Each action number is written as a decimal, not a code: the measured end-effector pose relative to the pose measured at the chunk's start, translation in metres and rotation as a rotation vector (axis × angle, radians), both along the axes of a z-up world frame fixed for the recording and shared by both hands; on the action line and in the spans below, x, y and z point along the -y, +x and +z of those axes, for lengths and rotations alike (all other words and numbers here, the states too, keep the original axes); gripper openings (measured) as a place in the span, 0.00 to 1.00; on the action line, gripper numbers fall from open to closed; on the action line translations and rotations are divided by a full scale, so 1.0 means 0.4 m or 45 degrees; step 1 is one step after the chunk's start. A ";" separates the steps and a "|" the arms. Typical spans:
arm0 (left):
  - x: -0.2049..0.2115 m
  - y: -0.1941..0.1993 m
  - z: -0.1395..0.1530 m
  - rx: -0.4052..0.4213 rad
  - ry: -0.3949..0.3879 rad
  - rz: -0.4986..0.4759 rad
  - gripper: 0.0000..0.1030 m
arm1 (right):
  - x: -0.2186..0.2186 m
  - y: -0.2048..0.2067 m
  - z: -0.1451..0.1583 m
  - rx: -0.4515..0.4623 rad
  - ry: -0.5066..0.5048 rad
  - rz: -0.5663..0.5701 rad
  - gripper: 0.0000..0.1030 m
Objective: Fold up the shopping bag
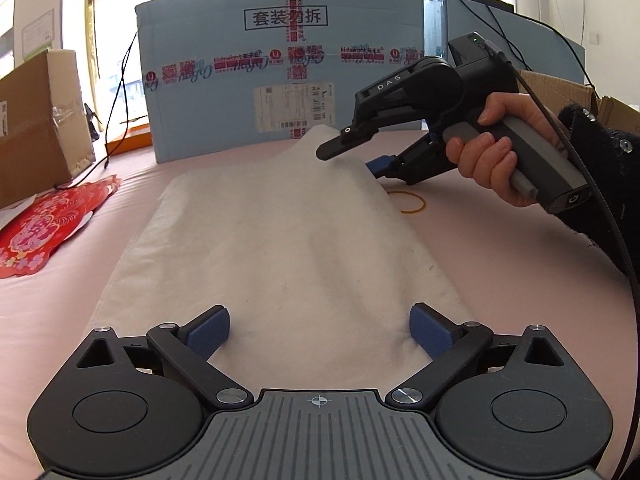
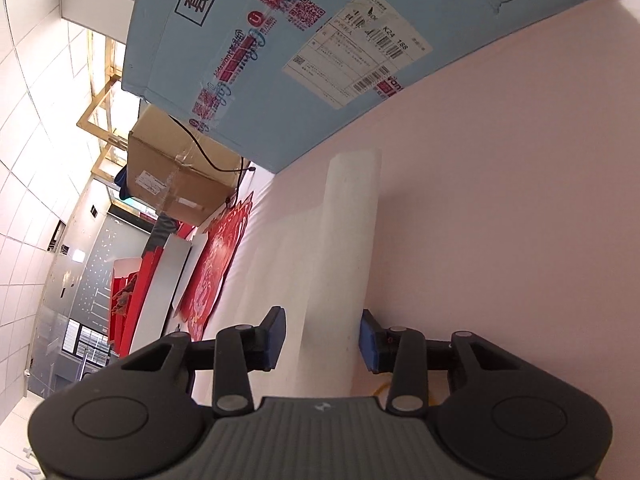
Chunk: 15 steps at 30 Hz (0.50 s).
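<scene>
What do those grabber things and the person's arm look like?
Each one is black, with grey ribbed plastic at the back and two round black discs. The left gripper and right gripper have blue pads on their fingers. The right one says "DAS", has a grey handle, a green light and a black cable. The sleeve is black and fuzzy.

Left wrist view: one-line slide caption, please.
Open left gripper straddles the near edge of the white shopping bag while the right gripper takes its far right edge.
</scene>
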<state>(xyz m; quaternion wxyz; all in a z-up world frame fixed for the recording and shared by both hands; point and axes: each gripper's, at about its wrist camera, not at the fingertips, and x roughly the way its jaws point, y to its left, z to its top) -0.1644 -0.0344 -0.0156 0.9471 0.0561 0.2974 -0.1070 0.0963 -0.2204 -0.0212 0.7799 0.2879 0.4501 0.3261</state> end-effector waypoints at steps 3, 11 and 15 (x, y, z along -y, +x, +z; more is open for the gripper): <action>-0.002 0.000 -0.001 -0.003 -0.007 0.003 0.96 | -0.005 0.016 -0.010 0.046 -0.031 -0.062 0.20; -0.003 -0.004 0.002 0.018 -0.002 -0.011 0.96 | 0.021 -0.036 0.038 0.188 -0.146 -0.163 0.04; -0.001 -0.012 0.009 0.045 0.050 -0.039 0.96 | 0.043 -0.131 0.103 0.351 -0.274 -0.235 0.04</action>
